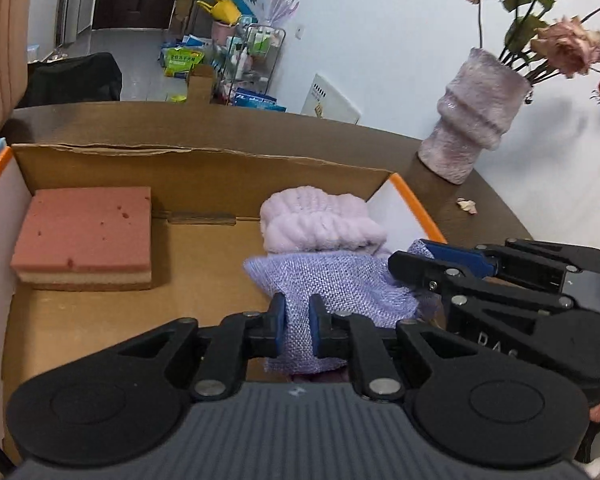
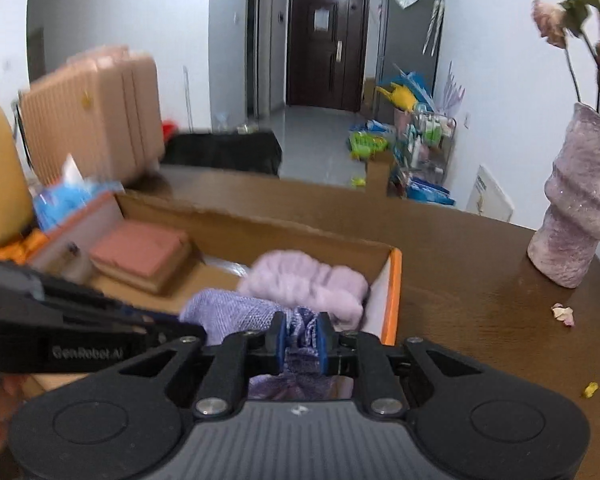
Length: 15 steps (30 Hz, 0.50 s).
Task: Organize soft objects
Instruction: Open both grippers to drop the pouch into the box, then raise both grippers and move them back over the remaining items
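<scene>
A purple mesh cloth (image 1: 332,284) hangs over the right part of an open cardboard box (image 1: 204,168). My left gripper (image 1: 296,326) is shut on its near edge, and my right gripper (image 2: 302,340) is shut on another bunched part of the same purple mesh cloth (image 2: 228,312). In the left wrist view the right gripper (image 1: 432,256) comes in from the right, clamping the cloth's far corner. Behind the cloth, inside the box, lies a fluffy pale-lilac towel (image 1: 320,224), also the pale-lilac towel (image 2: 308,284). A pink sponge block (image 1: 86,232) rests in the box's back left corner.
A fuzzy lilac vase (image 1: 472,120) with dried roses stands on the brown round table (image 2: 460,280) right of the box. Petal bits (image 2: 564,314) lie on the table. A blue tissue pack (image 2: 66,196) and a beige suitcase (image 2: 92,120) sit left of the box.
</scene>
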Available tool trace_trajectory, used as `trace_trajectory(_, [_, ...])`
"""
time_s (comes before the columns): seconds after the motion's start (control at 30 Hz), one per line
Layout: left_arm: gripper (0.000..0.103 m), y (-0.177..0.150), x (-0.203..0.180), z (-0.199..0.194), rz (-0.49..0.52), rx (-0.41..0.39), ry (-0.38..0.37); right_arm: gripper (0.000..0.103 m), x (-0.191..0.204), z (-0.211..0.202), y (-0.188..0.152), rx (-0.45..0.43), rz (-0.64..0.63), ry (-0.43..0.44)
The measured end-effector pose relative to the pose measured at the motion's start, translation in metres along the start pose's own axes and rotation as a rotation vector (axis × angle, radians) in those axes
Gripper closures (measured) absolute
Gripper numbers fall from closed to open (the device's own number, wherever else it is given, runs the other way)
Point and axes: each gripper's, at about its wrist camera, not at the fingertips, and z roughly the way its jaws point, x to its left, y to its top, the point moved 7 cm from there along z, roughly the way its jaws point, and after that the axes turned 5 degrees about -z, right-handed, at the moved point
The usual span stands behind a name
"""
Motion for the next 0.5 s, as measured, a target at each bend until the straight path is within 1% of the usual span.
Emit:
trace_trajectory(0.03, [0.089, 0.0, -0.001, 0.003, 0.009, 0.009, 0.0, 0.084, 0.001, 0.002, 0.001, 0.001, -0.01, -0.015])
trace_trajectory(0.07, [0.089, -0.001, -0.003, 0.005, 0.019, 0.016, -0.001, 0.078, 0.002, 0.003, 0.002, -0.005, -0.012, -0.019])
trace_trajectory(0.1, [0.084, -0.002, -0.003, 0.006, 0.026, 0.02, -0.006, 0.071, 0.001, 0.002, 0.004, -0.016, -0.01, -0.018])
trace_trajectory(0.13, [0.075, -0.003, -0.004, 0.004, 0.028, 0.029, -0.019, 0.068, 0.001, 0.0, 0.006, -0.023, -0.006, -0.018])
trace_trajectory(0.17, [0.069, -0.003, -0.003, 0.001, 0.025, 0.027, -0.021, 0.067, 0.0, -0.003, 0.007, -0.029, -0.002, -0.022])
trace_trajectory(0.2, [0.068, -0.001, -0.003, -0.003, 0.023, 0.013, -0.018, 0.067, -0.002, -0.006, 0.01, -0.041, 0.002, -0.028])
trace_trajectory(0.27, [0.068, 0.002, -0.003, -0.021, 0.037, -0.026, -0.014, 0.067, -0.005, -0.019, 0.015, -0.065, 0.008, -0.026])
trace_trajectory(0.33, [0.068, 0.005, -0.005, -0.046, 0.074, -0.066, -0.003, 0.066, -0.007, -0.037, 0.021, -0.095, 0.01, -0.031])
trace_trajectory(0.43, [0.068, 0.013, -0.002, -0.095, 0.119, -0.155, 0.047, 0.063, -0.004, -0.068, 0.033, -0.143, 0.009, -0.027])
trace_trajectory(0.5, [0.065, 0.018, 0.002, -0.129, 0.137, -0.222, 0.095, 0.057, 0.001, -0.092, 0.039, -0.176, 0.006, -0.024])
